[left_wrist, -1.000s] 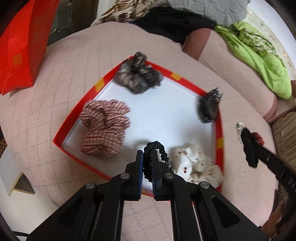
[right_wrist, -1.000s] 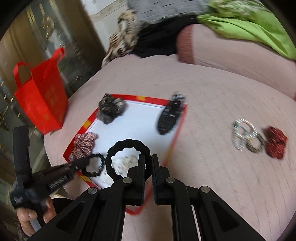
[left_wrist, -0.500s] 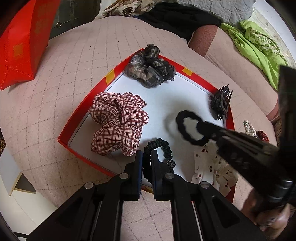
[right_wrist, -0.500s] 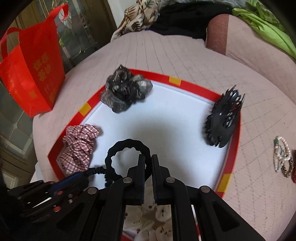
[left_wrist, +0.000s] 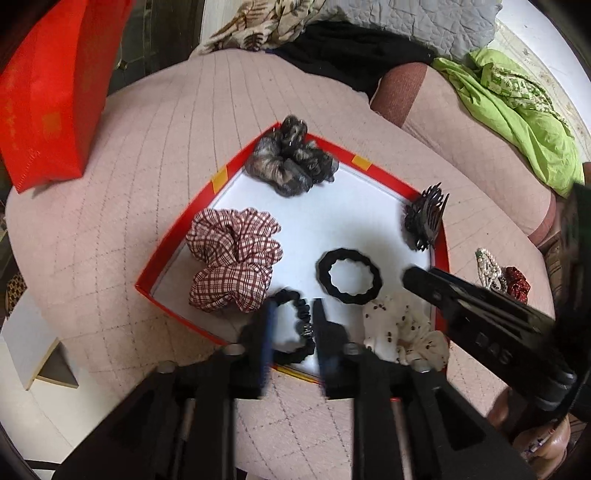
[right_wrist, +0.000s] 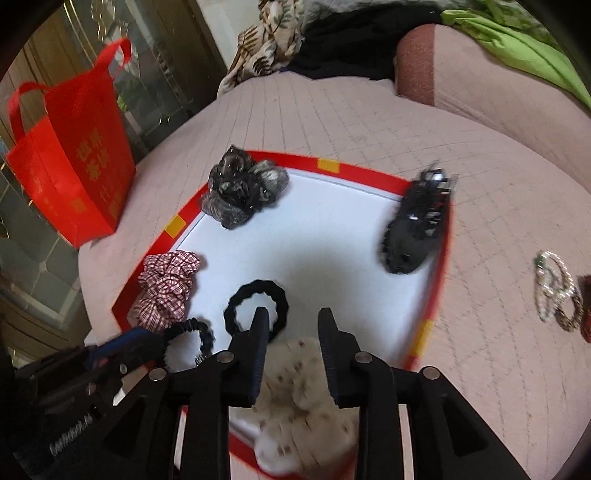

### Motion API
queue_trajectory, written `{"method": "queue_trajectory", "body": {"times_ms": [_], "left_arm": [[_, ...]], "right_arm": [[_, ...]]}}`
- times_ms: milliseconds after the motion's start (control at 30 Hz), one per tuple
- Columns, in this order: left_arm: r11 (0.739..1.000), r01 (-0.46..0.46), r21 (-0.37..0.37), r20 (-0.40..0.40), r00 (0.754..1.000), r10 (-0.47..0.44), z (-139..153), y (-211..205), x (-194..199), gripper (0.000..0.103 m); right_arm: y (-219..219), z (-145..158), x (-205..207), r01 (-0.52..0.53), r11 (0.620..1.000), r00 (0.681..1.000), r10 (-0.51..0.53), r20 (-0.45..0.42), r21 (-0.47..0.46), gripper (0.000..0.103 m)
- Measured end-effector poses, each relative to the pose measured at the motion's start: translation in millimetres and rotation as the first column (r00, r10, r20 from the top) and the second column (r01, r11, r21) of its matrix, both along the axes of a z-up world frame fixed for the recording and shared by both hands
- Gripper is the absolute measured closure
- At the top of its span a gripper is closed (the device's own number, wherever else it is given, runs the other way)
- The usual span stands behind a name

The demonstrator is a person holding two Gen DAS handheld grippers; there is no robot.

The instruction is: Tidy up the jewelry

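So the whole surface is a pinkish quilted cover (left_wrist: 140, 192) with a diamond stitch pattern, it fills most of both views. Upper left there's a red fabric tote bag (right_wrist: 74, 155) with gold print and 2 loop handles, standing at the cover's edge. Along the top is a pile of cloth: a beige leaf-print piece (left_wrist: 266, 22), something black (left_wrist: 351, 55) next to it, and a grey quilted piece (left_wrist: 413, 18). Upper right, a bright green garment (left_wrist: 517, 110) is draped over a pink bolster (left_wrist: 410, 92). Behind the bag there's a glass-panelled door (right_wrist: 155, 74).
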State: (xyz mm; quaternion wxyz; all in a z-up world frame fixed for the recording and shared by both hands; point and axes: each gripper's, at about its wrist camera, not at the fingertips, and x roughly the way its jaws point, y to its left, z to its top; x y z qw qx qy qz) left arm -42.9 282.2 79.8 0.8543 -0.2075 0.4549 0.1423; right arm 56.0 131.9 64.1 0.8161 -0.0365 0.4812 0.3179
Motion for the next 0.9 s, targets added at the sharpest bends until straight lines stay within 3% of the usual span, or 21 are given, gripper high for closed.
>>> {"method": "queue_trajectory", "body": {"times_ms": [67, 100, 367, 567, 900], "left_arm": [[1.000, -0.014, 0.016, 0.017, 1.000, 0.014, 8.5, -2.9, -3.4, 0.059], [1.000, -0.020, 0.021, 0.023, 1.000, 0.019, 11.5, -3.9, -4.9, 0.058], [0.999, 0.011, 0.053, 0.053, 0.998, -0.014, 37.7, -31.0, -14.2, 0.057], [0.991, 0.086, 0.098, 0.055, 0.994, -0.092, 49.6, -70.1, -13.1, 0.056], [0.953, 0.239, 0.188, 0.012, 0.969, -0.245, 55.3, -146.0, -5.1, 0.055]], "right_arm": [[-20.4, 6.3, -7.6, 0.021, 1.000, 1.000, -0.021, 0.007, 0.018, 0.062], [-28.8, 8.3, -11.0, 0.031, 0.999, 0.999, -0.031, 0.007, 0.023, 0.061], [-134.7, 12.4, -39.6, 0.183, 0.981, 0.983, -0.184, 0.010, 0.058, 0.052], [-208.3, 5.9, -48.7, 0.329, 0.939, 0.944, -0.326, -0.037, 0.101, 0.046], [-293.7, -0.4, -61.6, 0.505, 0.858, 0.861, -0.509, 0.022, 0.094, 0.032]]}}
